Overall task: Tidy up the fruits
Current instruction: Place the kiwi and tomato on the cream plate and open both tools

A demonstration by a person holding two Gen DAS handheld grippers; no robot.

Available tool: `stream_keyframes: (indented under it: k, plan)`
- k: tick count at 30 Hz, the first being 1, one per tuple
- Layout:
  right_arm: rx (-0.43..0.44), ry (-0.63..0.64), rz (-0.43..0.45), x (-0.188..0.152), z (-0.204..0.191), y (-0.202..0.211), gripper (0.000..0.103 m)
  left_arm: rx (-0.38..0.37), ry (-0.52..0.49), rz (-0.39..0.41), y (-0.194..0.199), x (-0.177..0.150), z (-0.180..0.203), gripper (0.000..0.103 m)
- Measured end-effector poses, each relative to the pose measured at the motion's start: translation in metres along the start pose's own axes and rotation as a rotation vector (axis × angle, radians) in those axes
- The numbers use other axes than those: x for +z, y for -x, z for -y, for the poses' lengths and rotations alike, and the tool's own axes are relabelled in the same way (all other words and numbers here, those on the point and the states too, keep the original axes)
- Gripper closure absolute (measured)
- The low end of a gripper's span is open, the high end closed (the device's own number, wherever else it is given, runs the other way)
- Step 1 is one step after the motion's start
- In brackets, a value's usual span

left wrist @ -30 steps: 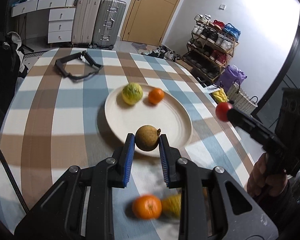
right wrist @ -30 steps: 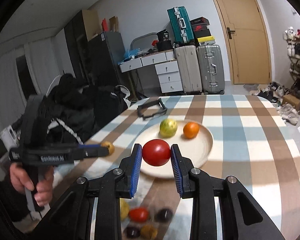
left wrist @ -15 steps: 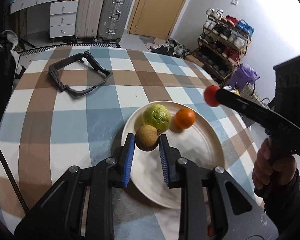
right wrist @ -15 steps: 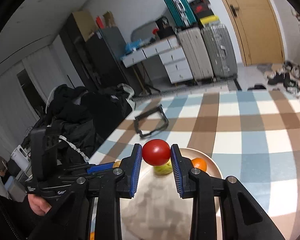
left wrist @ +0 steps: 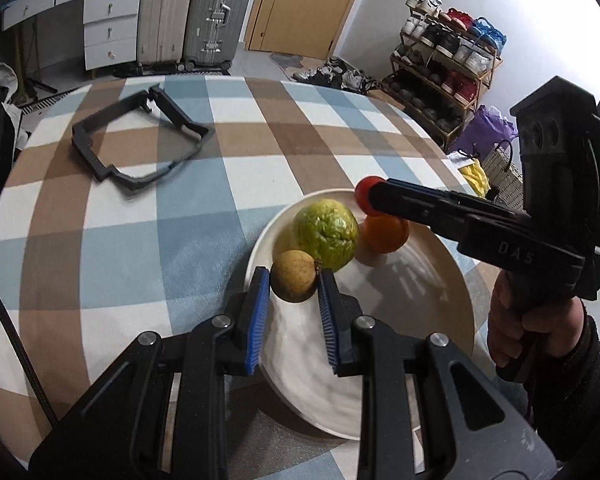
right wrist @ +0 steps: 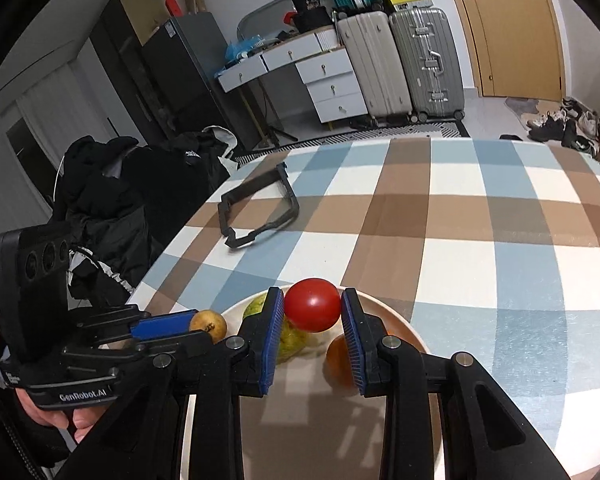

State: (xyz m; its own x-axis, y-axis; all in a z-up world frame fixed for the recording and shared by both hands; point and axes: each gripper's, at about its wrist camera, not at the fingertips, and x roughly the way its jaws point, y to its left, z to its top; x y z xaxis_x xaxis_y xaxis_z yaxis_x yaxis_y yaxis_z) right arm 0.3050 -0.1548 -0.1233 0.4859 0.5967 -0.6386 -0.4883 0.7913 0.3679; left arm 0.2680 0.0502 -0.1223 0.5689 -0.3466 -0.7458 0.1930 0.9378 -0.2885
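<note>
My left gripper (left wrist: 293,282) is shut on a brown round fruit (left wrist: 293,281) and holds it over the left rim of the cream plate (left wrist: 432,312). On the plate lie a green guava (left wrist: 327,232) and an orange (left wrist: 385,233). My right gripper (right wrist: 311,310) is shut on a red tomato (right wrist: 312,305) above the plate (right wrist: 404,330), over the guava (right wrist: 290,338) and orange (right wrist: 338,362). The tomato (left wrist: 365,196) shows in the left wrist view too, and the brown fruit (right wrist: 209,323) in the right wrist view.
A black plastic frame (left wrist: 134,142) lies on the checked tablecloth at the far left. Suitcases (left wrist: 216,14) and drawers stand beyond the table, a shoe rack (left wrist: 448,60) to the right. Dark clothes (right wrist: 112,208) are piled by the table's left edge.
Both grippers have moved forward over the plate with their fruits. The loose fruits near the table's front edge have dropped out of view.
</note>
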Motion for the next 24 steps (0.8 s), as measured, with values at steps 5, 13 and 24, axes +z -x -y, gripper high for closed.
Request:
stream_keyframes:
  k: [5,13,24]
  plan:
    - [-0.029,0.002,-0.014,-0.001,0.001,-0.008,0.073,-0.003,0.003,-0.016,-0.01,-0.001,-0.003,0.081]
    - [-0.049,-0.019,0.007,0.001,0.001,-0.004,0.068,0.016,0.006,-0.021,-0.007,0.002,0.0,0.079]
    - [-0.066,-0.003,0.158,-0.012,-0.023,0.075,0.031,0.074,-0.015,0.067,0.06,-0.017,0.028,0.057]
